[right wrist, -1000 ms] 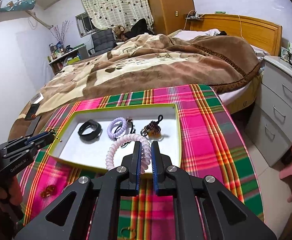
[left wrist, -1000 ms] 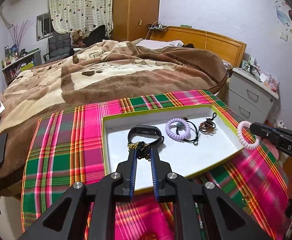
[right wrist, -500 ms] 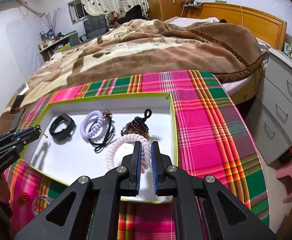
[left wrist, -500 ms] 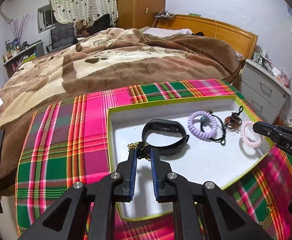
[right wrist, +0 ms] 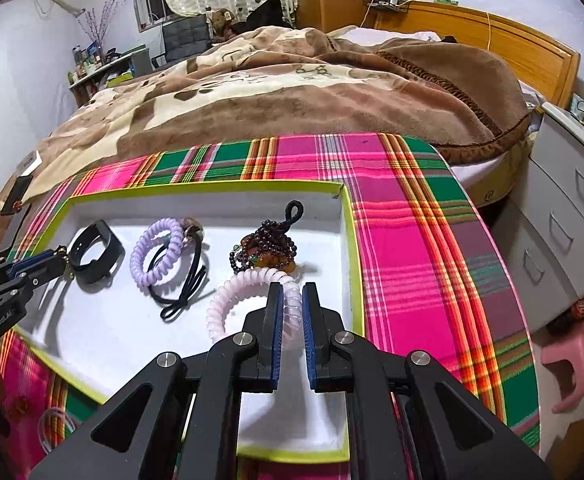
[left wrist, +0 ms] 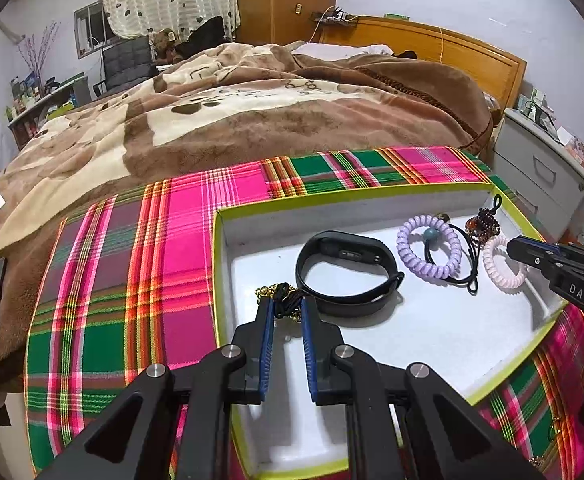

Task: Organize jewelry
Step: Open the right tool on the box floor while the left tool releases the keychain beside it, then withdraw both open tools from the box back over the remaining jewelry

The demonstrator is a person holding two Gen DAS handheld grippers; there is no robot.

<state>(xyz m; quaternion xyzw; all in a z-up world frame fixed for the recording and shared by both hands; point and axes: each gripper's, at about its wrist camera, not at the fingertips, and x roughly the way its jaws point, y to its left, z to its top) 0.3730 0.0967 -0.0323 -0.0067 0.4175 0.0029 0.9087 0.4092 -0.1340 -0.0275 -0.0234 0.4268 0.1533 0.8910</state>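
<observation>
- Left gripper: clenched on a gold chain with black cord; item pinched at the blue fingertips, hanging over the left part of the tray floor, just beside the black smart band.
- Right gripper: clenched on a pale pink spiral hair tie; one side of the coil caught between the blue pads, the rest of the ring projecting left over the tray floor.
- Tray: shallow, white inside, lime-green rim; set on a pink, green and orange plaid cloth laid over the foot of a bed.
- Tray contents, left to right in the right wrist view: black smart band; lilac spiral hair tie overlapped by a black elastic cord with a bead; dark beaded bracelet with a black loop, near the far right corner.
- Pink hair tie touching or overlapping the near edge of the beaded bracelet in the right wrist view; actual contact not determinable.
- Off tray: small clear ring and a reddish item lying on the cloth near the tray's left front edge, blurred.
- Surroundings: brown and cream blanket behind the cloth; white drawer unit to the right; pink stool on the floor.
</observation>
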